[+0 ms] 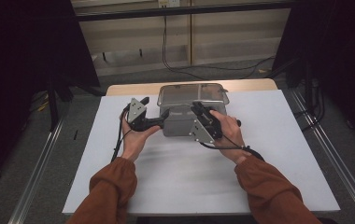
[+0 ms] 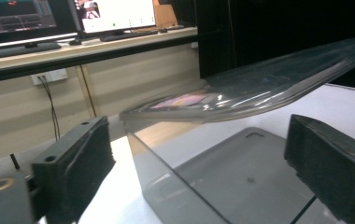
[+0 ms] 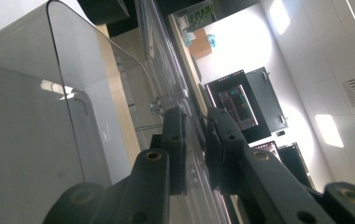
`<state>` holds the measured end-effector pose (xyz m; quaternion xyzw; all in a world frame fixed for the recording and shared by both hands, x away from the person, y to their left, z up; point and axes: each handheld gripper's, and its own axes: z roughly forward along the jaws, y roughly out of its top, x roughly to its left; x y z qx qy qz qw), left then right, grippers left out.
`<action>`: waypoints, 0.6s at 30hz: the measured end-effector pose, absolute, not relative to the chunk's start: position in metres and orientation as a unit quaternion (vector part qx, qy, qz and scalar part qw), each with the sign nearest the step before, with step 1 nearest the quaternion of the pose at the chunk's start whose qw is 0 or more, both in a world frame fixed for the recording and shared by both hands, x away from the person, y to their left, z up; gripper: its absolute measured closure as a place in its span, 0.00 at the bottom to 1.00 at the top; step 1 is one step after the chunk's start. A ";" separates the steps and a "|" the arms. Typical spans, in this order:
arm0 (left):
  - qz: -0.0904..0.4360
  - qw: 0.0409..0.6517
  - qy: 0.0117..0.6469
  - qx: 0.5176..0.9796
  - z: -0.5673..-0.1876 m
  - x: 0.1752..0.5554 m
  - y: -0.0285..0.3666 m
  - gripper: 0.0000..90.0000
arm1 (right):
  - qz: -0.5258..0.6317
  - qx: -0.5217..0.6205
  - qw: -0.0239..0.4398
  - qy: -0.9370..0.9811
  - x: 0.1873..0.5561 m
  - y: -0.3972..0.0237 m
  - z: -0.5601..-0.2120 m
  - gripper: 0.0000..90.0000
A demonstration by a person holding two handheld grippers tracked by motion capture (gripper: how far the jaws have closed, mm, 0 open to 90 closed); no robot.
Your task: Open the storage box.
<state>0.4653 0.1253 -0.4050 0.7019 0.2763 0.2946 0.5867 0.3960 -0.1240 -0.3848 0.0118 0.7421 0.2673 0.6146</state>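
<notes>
We note a clear plastic container (image 1: 181, 122) standing on the white table top (image 1: 278, 154), toward the far middle of it, between the two hands. Its walls are smoky grey and see-through, with rounded corners; in the left gripper view the flat bottom (image 2: 241, 182) shows through the near wall, with a faint moulded outline.

Its lid (image 1: 193, 94) is thin, transparent and glossy, with a raised rim. In the high view it sits tilted over the box's far side. In the left gripper view the lid (image 2: 255, 91) slants upward to the right above the open container (image 2: 166, 186), a pink-purple reflection on its underside.

The right gripper (image 1: 204, 122) is at the container's right front corner, held in the right hand (image 1: 229, 133). In the right gripper view its jaws are closed tight on the lid's edge (image 3: 192, 140), which runs as a thin clear strip between the pads; the grey wall of the container (image 3: 35, 116) sits left of them.

The left gripper (image 1: 143, 119) sits at the box's left side, in the left hand (image 1: 136, 140). Its jaws stand wide apart; in its own view the container's corner and the lid lie between them, and neither pad touches either.

Both sleeves (image 1: 115, 186) are rust-brown. Monitors (image 2: 115, 16) sit on a bench behind the table.
</notes>
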 end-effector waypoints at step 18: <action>0.323 0.588 0.239 0.702 -0.408 0.469 0.125 0.50 | 0.281 0.027 0.602 0.747 0.394 -0.124 -0.390 0.84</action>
